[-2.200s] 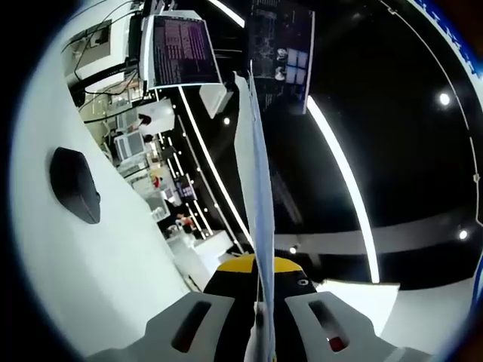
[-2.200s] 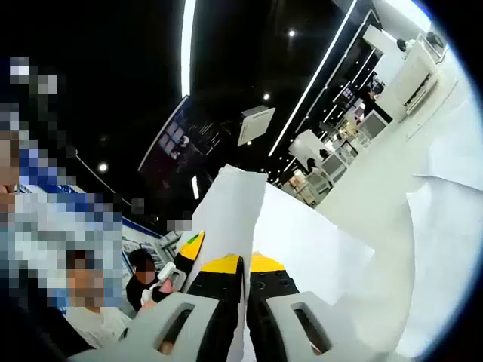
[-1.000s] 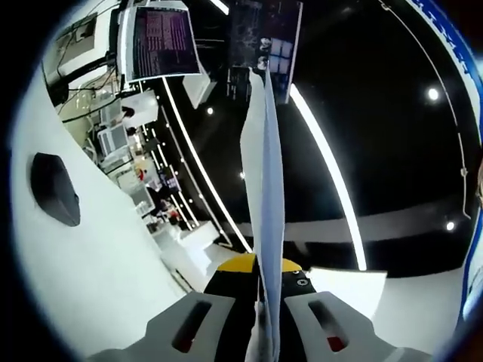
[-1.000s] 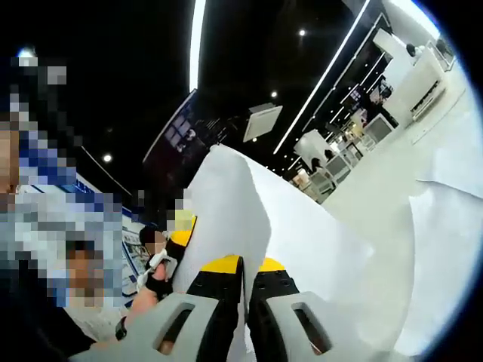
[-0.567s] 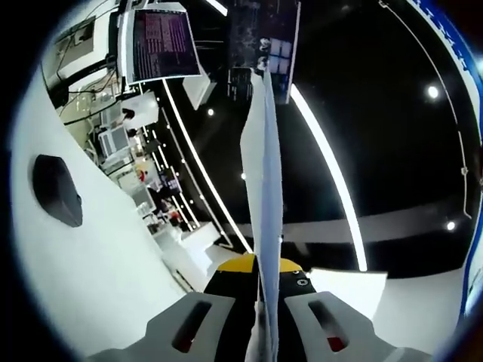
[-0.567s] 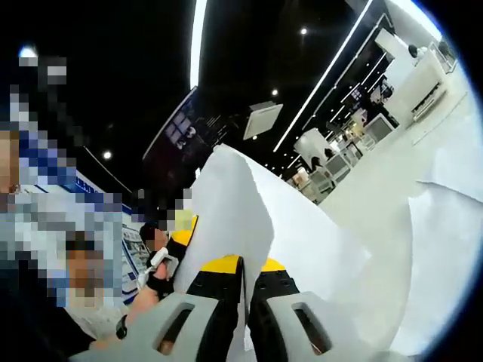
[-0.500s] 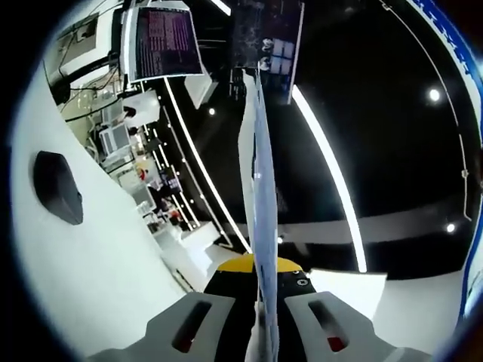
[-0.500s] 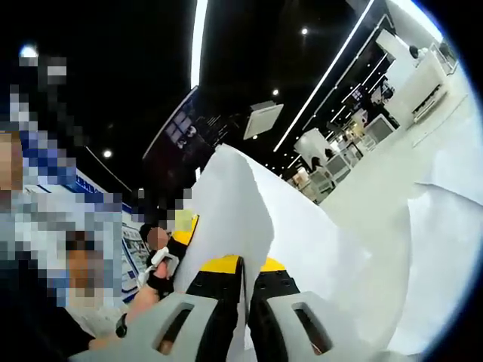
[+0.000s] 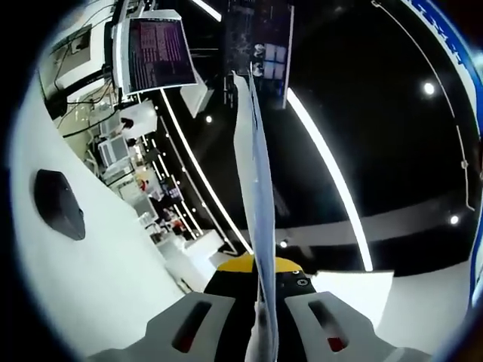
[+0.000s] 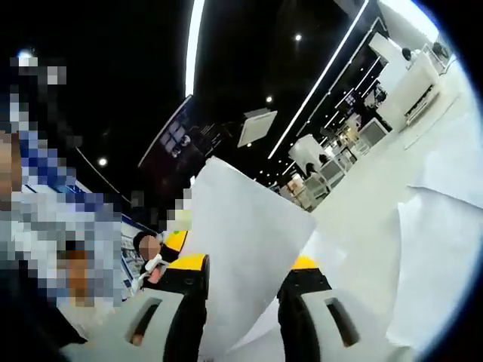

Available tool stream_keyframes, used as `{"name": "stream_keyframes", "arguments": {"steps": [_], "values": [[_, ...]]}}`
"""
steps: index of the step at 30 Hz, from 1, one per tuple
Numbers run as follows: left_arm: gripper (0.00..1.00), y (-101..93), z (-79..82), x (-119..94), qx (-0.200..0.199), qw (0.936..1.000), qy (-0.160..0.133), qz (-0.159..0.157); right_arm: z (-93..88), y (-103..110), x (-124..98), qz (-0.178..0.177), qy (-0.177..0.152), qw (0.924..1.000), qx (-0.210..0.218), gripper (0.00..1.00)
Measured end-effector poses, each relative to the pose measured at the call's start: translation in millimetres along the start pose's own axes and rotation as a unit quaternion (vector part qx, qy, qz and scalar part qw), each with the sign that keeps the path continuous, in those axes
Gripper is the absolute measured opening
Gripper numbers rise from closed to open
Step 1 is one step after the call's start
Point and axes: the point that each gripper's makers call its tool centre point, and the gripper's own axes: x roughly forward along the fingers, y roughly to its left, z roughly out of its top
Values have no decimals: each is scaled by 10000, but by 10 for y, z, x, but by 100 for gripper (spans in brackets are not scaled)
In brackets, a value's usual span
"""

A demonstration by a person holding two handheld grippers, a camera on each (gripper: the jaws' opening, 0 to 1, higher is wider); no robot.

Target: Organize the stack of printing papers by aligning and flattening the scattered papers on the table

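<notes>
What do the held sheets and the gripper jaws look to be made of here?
The sheets look like thin matte white printer paper: seen edge-on, narrow as a blade, clamped in the left gripper; broad and slightly curved between the parted jaws of the right gripper. The jaws look like moulded grey plastic with black and yellow tips, probably rubbery pads.

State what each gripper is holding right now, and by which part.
Left gripper: shut on the paper stack, gripping its near edge. Right gripper: open, holding nothing; paper sits between its jaws.
</notes>
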Motion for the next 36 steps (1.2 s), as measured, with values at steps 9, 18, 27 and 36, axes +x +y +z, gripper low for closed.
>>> {"name": "stream_keyframes", "arguments": {"steps": [9,18,27,36], "values": [[6,-54,40,-1,-12,9999,-77,-67,95,-8,-22,-68,-334,9994,-89,70],[6,-7,93,-41,-106,9997,-202,45,93,-45,-52,-217,-338,9987,-305,77],[6,105,198,-54,-12,9995,-297,112,185,-131,-210,-517,-268,9948,-835,77],[6,116,239,-71,-86,9993,-339,121,420,-471,-663,-1288,-234,9832,-1271,78]]}}
